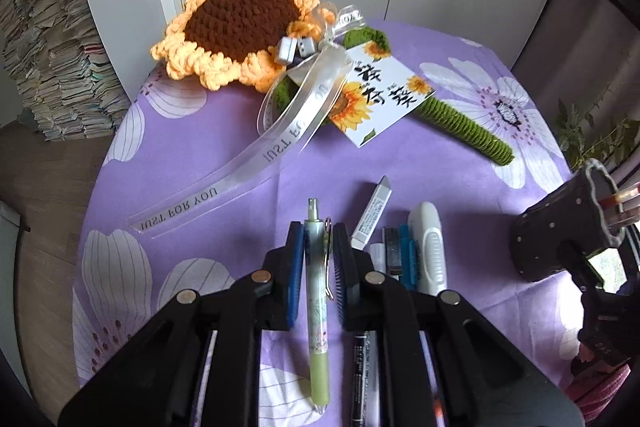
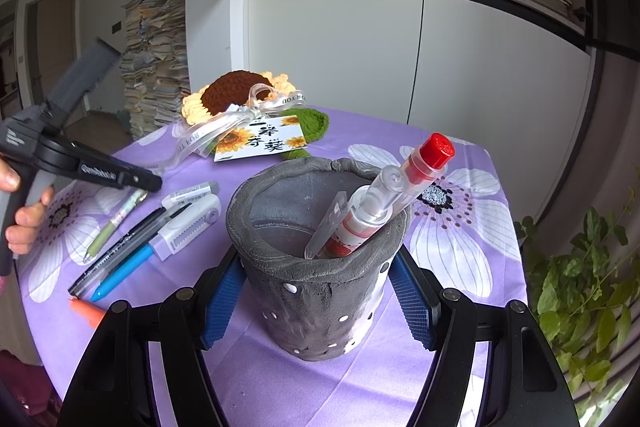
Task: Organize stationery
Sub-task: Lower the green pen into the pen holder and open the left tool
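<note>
Left gripper (image 1: 316,259) pinches the green pen (image 1: 319,291), lying left of the grey pen holder (image 2: 316,259); right gripper (image 2: 316,301) clasps that holder, steadying it. Lift the pen clear, tip it upright, lower it beside the red-capped pen (image 2: 396,195).

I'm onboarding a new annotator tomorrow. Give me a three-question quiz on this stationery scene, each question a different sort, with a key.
1. True or false: the left hand-held gripper has its fingers on either side of the green pen.
2. Which item already stands in the grey pen pot? A) blue pen B) red-capped pen C) correction tape
3. Fill in: the right hand-held gripper has its fingers on either side of the ____.

Key: 1 true; 2 B, the red-capped pen; 3 grey pen pot.
</note>
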The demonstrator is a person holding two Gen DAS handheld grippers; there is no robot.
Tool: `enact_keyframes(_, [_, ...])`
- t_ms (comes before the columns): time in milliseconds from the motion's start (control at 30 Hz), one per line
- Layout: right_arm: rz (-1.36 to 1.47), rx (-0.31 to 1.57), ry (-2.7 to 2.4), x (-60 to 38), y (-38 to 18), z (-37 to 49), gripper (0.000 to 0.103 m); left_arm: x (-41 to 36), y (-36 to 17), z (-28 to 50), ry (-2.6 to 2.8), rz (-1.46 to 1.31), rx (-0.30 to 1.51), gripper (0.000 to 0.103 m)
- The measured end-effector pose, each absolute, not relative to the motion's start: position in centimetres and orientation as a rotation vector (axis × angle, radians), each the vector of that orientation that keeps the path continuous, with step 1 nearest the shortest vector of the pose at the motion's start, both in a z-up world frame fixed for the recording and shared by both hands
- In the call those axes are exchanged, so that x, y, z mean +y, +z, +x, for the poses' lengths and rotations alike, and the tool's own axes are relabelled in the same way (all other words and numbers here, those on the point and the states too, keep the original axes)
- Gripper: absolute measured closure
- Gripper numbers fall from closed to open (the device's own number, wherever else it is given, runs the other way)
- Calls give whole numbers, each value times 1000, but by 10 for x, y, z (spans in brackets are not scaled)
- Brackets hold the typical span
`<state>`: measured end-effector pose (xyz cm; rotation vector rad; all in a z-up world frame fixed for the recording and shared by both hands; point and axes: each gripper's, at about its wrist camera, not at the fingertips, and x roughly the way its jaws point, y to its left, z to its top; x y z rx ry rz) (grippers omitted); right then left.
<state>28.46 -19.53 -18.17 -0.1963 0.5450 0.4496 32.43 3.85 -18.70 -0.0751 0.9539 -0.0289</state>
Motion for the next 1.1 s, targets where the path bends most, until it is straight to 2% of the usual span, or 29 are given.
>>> enact_keyframes(400, [-196,545,450,-195,-182,285,31,-13,-88,278,-230,-31,689,91])
enact_keyframes(667, [-196,545,450,-195,-182,285,31,-63,-34,273,-384,10,528,91])
enact_keyframes(833, [-196,544,450,-195,-182,285,31,-98,-33,286,-450,59,537,91])
enact_keyframes(1100, [-193,545,451,-196,-182,284,31,-120,-72,306,-474,96,659,91])
